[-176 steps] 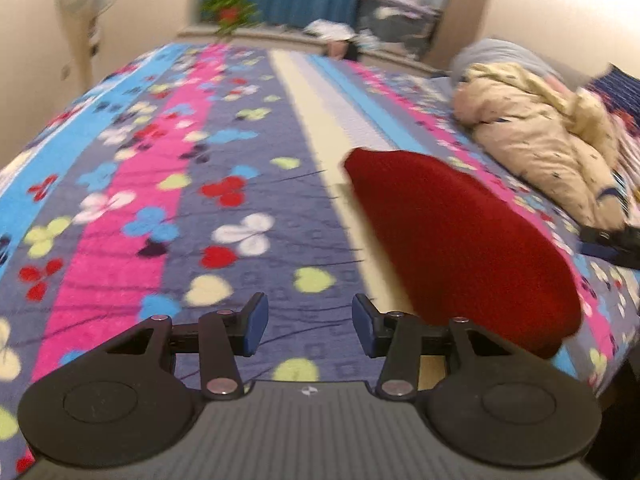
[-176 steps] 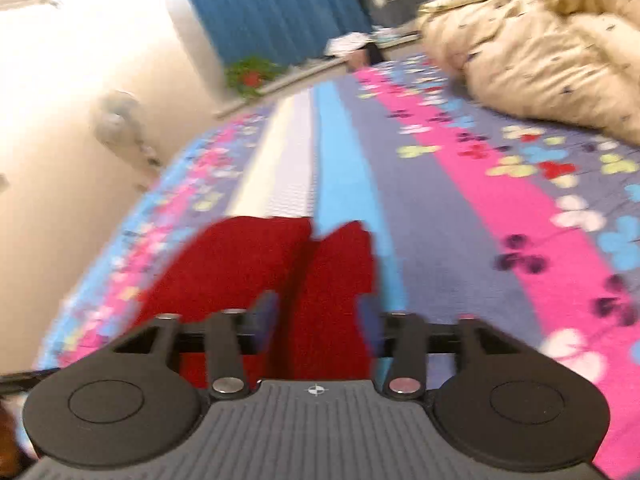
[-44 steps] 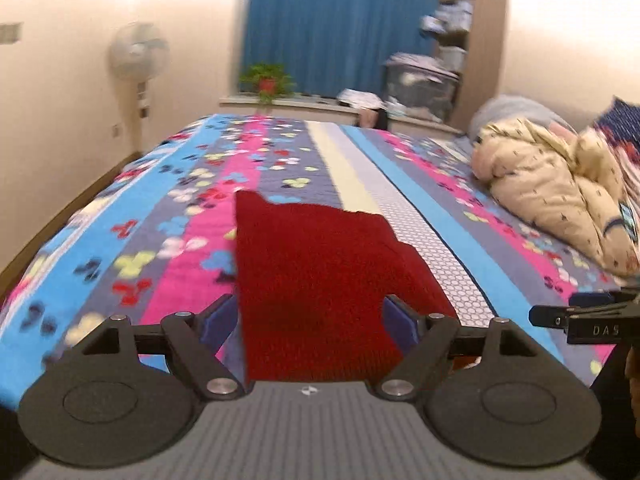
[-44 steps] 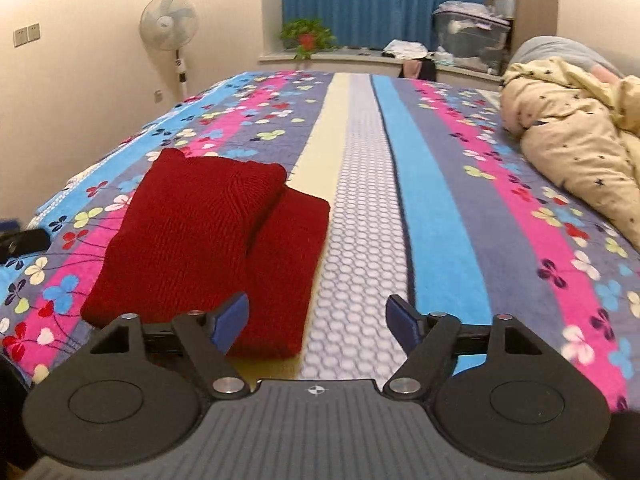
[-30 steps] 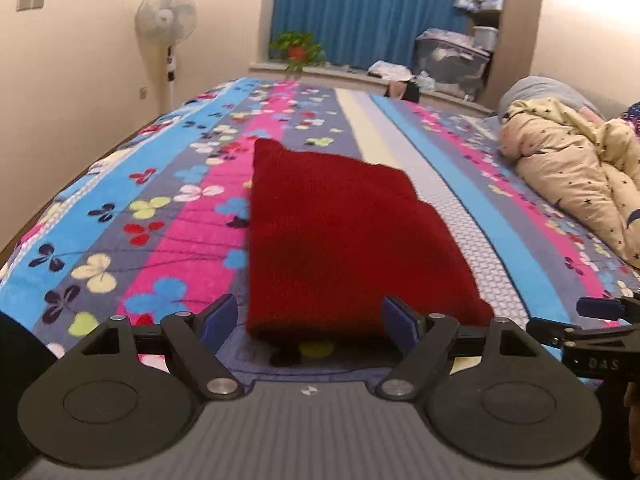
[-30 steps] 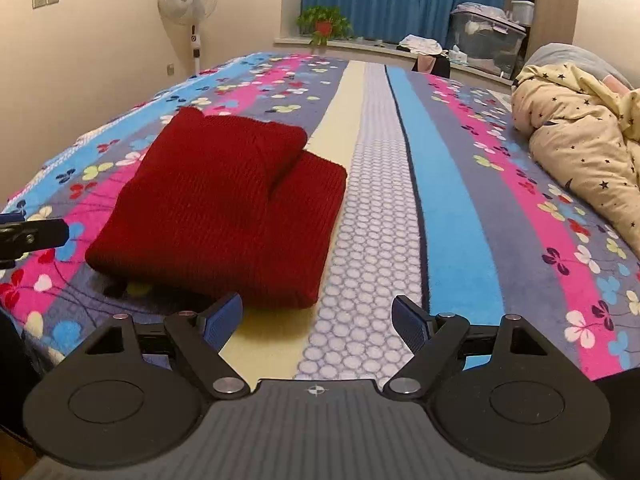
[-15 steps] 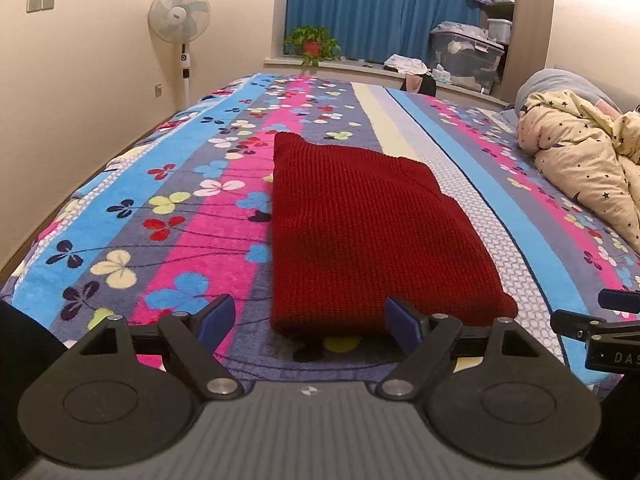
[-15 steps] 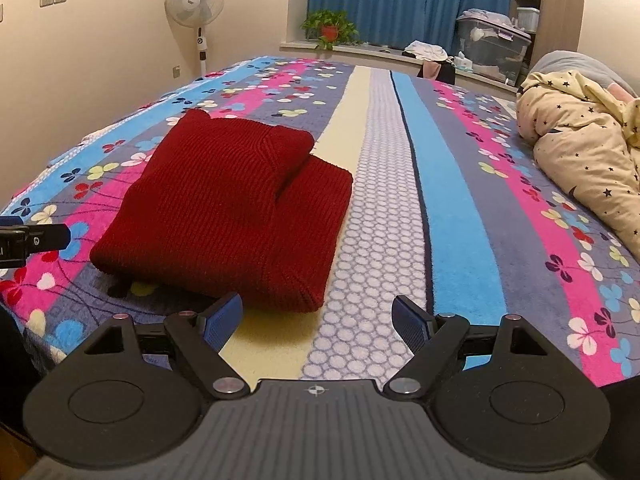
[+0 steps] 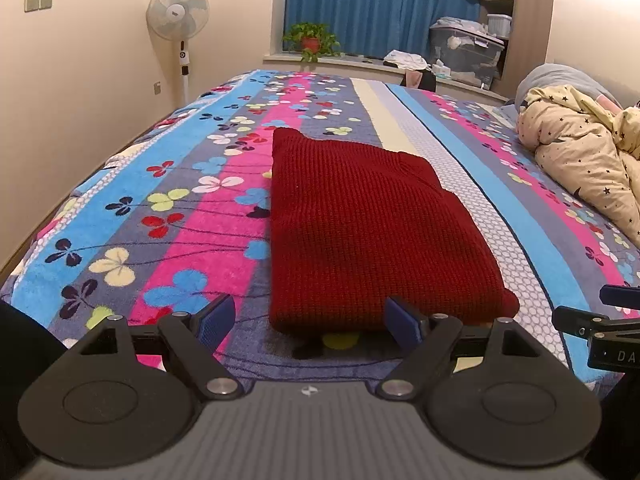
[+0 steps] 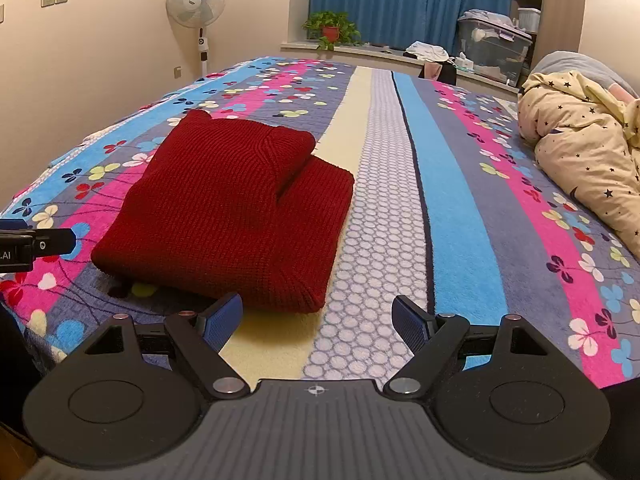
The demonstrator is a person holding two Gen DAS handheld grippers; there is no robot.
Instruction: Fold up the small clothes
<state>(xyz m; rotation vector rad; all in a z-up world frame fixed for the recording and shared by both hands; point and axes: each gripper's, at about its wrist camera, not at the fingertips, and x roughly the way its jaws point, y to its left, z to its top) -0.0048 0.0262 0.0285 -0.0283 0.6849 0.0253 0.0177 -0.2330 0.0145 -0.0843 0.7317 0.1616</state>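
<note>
Hovering low, we held the left gripper (image 9: 306, 322) and right gripper (image 10: 316, 322) wide-jawed, empty, with the folded red sweater (image 10: 232, 208) at twelve o'clock and eleven o'clock.

Folded red sweater (image 10: 228, 208) lying near bedspread's (image 10: 452, 208) front edge, blocking left-centre. Star-print duvet (image 10: 580, 152) bunching along right edge. Striped middle lying bare between them, far end too.

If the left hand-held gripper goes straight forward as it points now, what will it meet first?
Most likely the near edge of the folded red sweater, which lies straight ahead between the open fingers of the left hand-held gripper. Depth is unclear.
</note>
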